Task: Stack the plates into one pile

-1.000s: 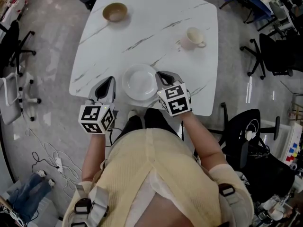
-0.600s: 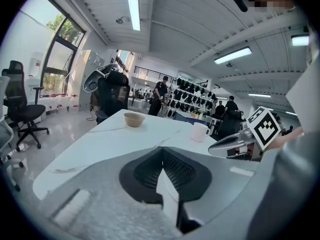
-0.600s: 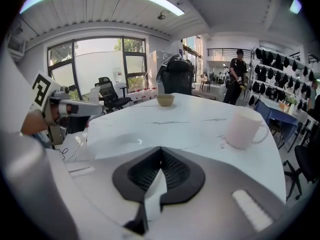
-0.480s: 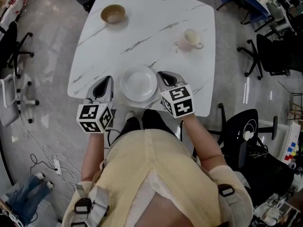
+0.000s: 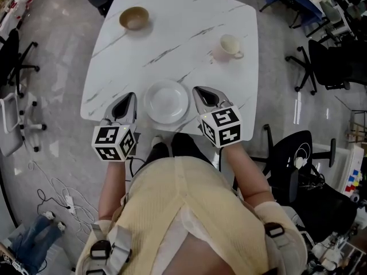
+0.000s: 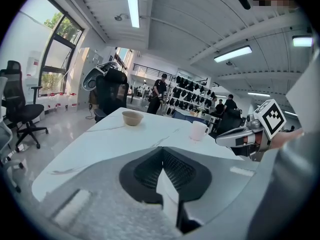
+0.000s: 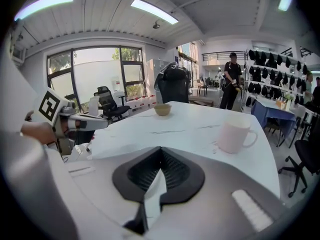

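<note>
The right hand-held gripper (image 5: 207, 98) has eased back from the plates (image 5: 166, 101), piled between it and the left hand-held gripper (image 5: 125, 103). Both are closed and empty, seemingly because stacking is done.

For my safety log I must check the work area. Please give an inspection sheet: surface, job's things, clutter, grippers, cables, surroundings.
Surface: white marble-patterned table with grey veins.
Job's things: round white ceramic plate at the near edge; how many are stacked cannot be told.
Clutter: tan round bowl at the far left; cream mug at the far right.
Grippers: left gripper and right gripper flank the plate, jaws together, holding nothing.
Cables: white cable with power strip on the floor at the left.
Surroundings: black office chairs on the grey floor; people standing far behind the table.
</note>
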A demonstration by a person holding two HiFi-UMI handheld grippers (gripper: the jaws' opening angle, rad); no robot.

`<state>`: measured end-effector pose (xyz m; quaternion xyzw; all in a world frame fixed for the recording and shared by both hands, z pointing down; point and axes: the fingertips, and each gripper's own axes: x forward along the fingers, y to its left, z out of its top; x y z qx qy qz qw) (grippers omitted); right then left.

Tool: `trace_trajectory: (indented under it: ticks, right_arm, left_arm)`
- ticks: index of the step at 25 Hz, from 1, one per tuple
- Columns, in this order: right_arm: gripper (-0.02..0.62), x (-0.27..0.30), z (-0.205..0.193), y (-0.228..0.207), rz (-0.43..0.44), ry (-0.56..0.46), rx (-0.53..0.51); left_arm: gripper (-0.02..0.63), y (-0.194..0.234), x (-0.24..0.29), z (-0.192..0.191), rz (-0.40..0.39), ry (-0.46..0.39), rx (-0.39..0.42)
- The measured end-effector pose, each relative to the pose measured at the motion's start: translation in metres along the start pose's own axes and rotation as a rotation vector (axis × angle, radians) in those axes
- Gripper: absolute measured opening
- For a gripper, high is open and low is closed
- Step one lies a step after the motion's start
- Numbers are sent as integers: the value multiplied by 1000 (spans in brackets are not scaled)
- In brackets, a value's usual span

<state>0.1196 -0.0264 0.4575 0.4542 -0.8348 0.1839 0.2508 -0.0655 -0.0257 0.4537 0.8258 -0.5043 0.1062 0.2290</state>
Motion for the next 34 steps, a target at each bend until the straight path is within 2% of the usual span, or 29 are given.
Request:
trace_trajectory:
  ticks: [11,34]
  right_arm:
    - [3,-19,14,-10,-9,-60,97]
    - [3,-25,12,-22,-6,-91,218]
  left_arm:
    - [3,2,-1,4,1,7,12]
    - [2,7,1,4,9,14,-22]
